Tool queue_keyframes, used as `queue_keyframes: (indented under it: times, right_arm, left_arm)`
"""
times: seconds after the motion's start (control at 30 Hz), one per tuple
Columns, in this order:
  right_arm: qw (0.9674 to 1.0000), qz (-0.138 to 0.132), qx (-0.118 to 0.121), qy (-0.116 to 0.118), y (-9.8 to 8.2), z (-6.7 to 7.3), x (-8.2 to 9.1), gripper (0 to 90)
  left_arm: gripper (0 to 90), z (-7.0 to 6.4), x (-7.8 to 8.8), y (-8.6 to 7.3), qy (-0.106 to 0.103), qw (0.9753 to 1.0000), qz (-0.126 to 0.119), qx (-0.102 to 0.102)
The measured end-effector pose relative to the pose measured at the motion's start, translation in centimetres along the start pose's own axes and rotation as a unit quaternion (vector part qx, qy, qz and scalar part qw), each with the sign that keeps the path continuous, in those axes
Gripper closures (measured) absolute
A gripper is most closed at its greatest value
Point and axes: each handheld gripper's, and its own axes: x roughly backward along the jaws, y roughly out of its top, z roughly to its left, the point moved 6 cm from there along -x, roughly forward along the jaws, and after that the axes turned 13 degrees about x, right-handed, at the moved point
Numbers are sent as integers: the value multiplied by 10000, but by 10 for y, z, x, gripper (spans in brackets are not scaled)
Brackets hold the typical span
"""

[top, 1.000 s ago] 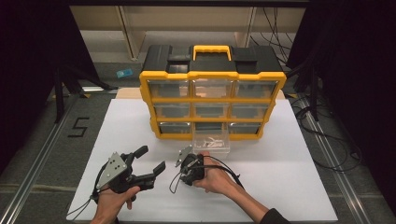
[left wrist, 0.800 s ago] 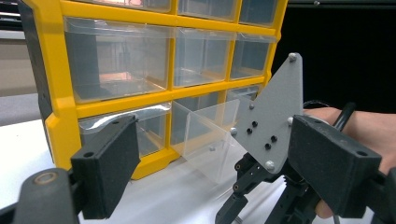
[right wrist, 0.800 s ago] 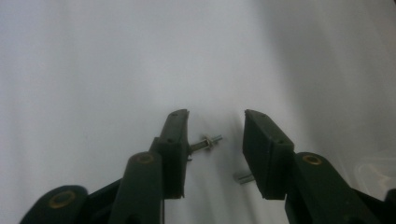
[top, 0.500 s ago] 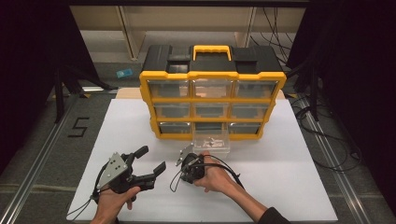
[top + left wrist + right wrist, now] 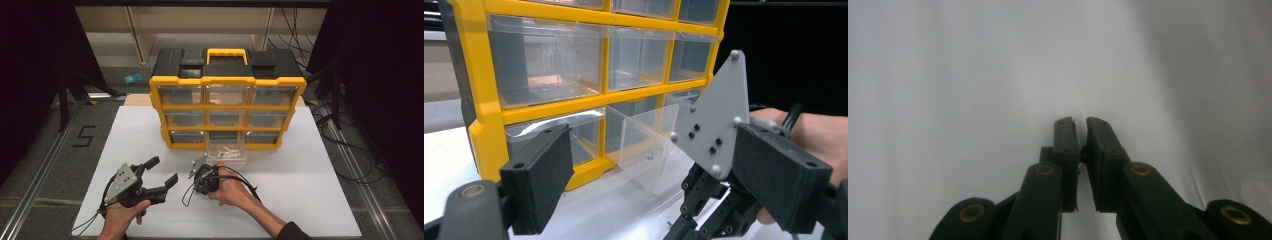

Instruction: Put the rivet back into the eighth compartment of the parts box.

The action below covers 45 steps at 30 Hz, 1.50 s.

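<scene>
- The clear drawer (image 5: pixel 227 153) sticks out from the bottom row of the yellow organizer (image 5: pixel 227 111); small pale pieces lie inside it.
- Nine drawers, two grippers.
- In front of the organizer, the right gripper (image 5: pixel 199 169) tips down at the white mat (image 5: pixel 310 170), jaws just closed together; whether anything sits between them I cannot tell.
- The left gripper (image 5: pixel 161 171) is level, jaws wide apart, empty.

The one sign that can be read is a black numeral "5" (image 5: pixel 85 136), marked on the grey floor (image 5: pixel 45 150) in the high view. It lies at about nine o'clock from the yellow and black drawer organiser (image 5: pixel 227 100), just off the left edge of the white worktop (image 5: pixel 310 200). The organiser's yellow frame, black lid and clear drawer fronts carry no lettering or brand mark that can be made out in the high view or the left gripper view.
</scene>
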Motion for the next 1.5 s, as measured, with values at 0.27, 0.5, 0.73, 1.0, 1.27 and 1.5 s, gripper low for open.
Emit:
queue_keyframes:
  times: [0.27, 0.5, 0.73, 1.0, 1.27, 1.5]
  right_arm:
    - [9994, -297, 24, -169, 8, -5, 19, 841]
    - [9988, -383, 43, -318, 10, -7, 30, 841]
    - [9968, -632, 169, -449, 17, -9, 53, 841]
    - [9946, -820, 153, -621, 20, -12, 75, 841]
    - [9922, -977, 123, -761, 19, -18, 91, 841]
    - [9904, -1069, 85, -873, 16, -24, 99, 840]
  left_arm:
    - [164, 0, 0, 0, -5, 10000, -9, -10]
    - [164, 0, 0, 0, -2, 10000, -10, -11]
    - [164, 0, 0, 1, 3, 10000, -24, 2]
    - [165, -1, -1, 0, -13, 10000, 3, -17]
    - [165, -1, -2, 0, -51, 10000, -37, -1]
    - [165, -1, -2, 0, -60, 10000, -24, -8]
